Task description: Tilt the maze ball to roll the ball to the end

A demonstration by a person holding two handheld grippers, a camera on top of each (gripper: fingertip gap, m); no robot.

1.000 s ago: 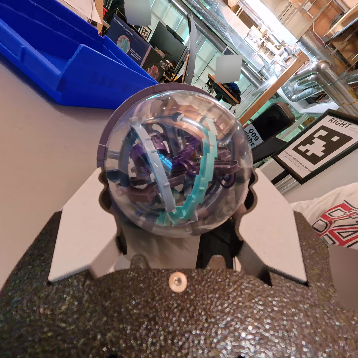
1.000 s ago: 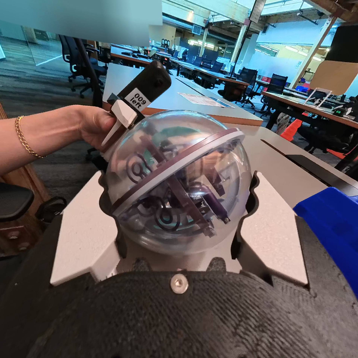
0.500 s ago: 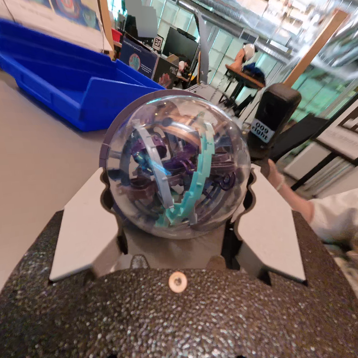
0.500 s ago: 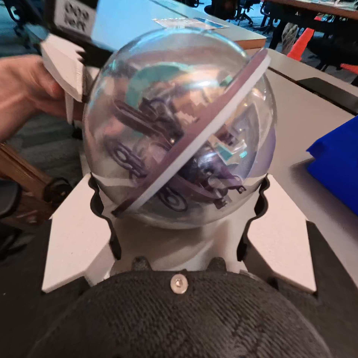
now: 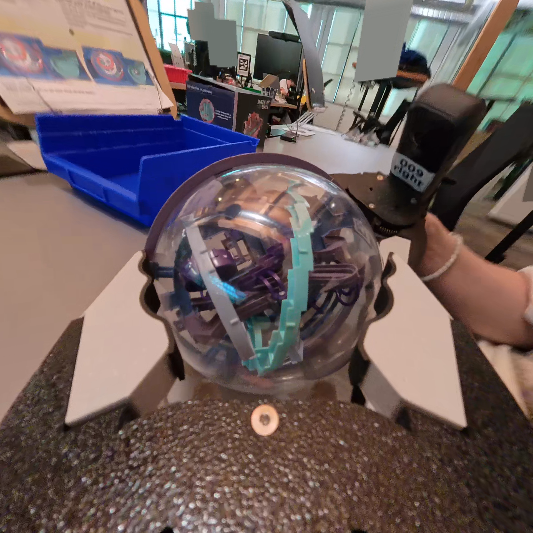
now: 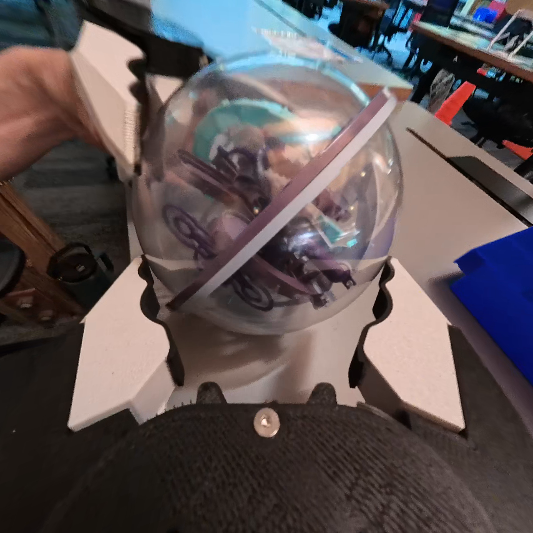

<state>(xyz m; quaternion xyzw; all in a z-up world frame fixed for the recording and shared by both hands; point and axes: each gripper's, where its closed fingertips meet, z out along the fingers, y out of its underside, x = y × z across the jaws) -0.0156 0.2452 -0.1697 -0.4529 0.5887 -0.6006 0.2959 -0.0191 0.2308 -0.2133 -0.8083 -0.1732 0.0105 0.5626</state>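
Both grippers' jaws, left and right, pinch the maze ball aloft mid-tilt; the inner ball's progress is unclear

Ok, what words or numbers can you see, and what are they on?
I can't read them out; writing shows on these:
White sticker on the black housing right of the maze ball.
Dark box behind the blue bin.
Printed sheets on the cardboard flap: blurred.
Square code sign far back: pattern only.
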